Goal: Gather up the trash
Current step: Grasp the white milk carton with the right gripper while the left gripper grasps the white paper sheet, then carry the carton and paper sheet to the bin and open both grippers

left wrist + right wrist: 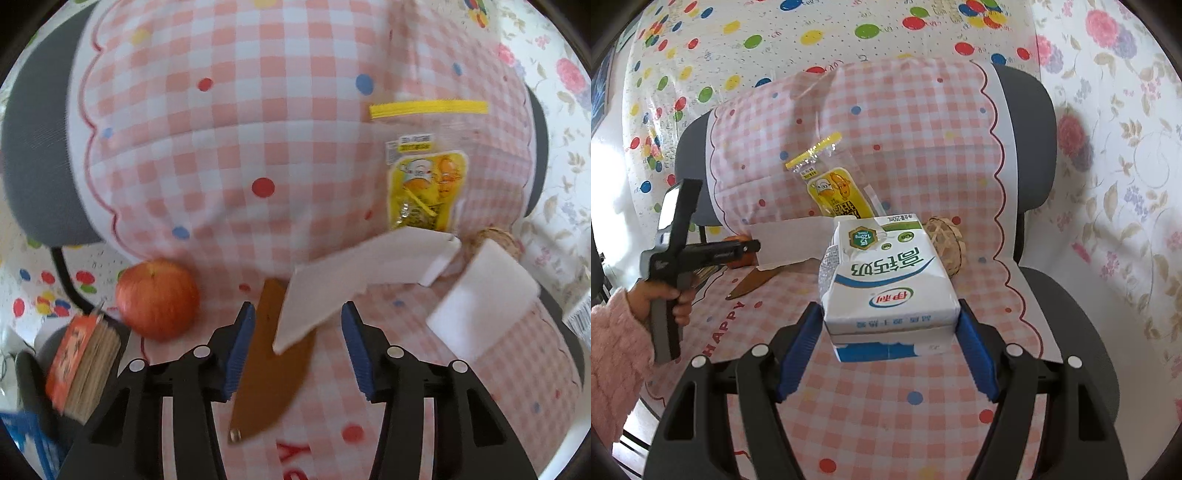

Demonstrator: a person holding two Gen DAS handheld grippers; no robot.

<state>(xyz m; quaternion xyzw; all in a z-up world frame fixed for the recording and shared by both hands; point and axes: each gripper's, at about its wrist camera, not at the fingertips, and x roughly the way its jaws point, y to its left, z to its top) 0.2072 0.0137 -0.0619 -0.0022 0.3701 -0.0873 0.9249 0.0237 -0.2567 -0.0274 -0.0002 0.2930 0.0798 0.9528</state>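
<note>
My right gripper (888,332) is shut on a white milk carton (886,280), its blue pads pressing both sides; the carton hangs above the seat and shows as a white box (480,302) in the left wrist view. My left gripper (299,332) is open, low over the seat. A corner of a white paper sheet (354,280) lies between its pads (240,354), untouched. A yellow snack wrapper (424,184) leans on the backrest behind it. From the right wrist view, the left gripper (750,246) reaches the paper (790,240) from the left, with the wrapper (838,192) behind.
A grey office chair (1034,122) draped in pink checked cloth (229,140) holds everything. On the seat are a red apple (157,297), a brown knife (273,362) under the paper, a woven ball (945,240) and a red-covered pad (81,365) at the left edge.
</note>
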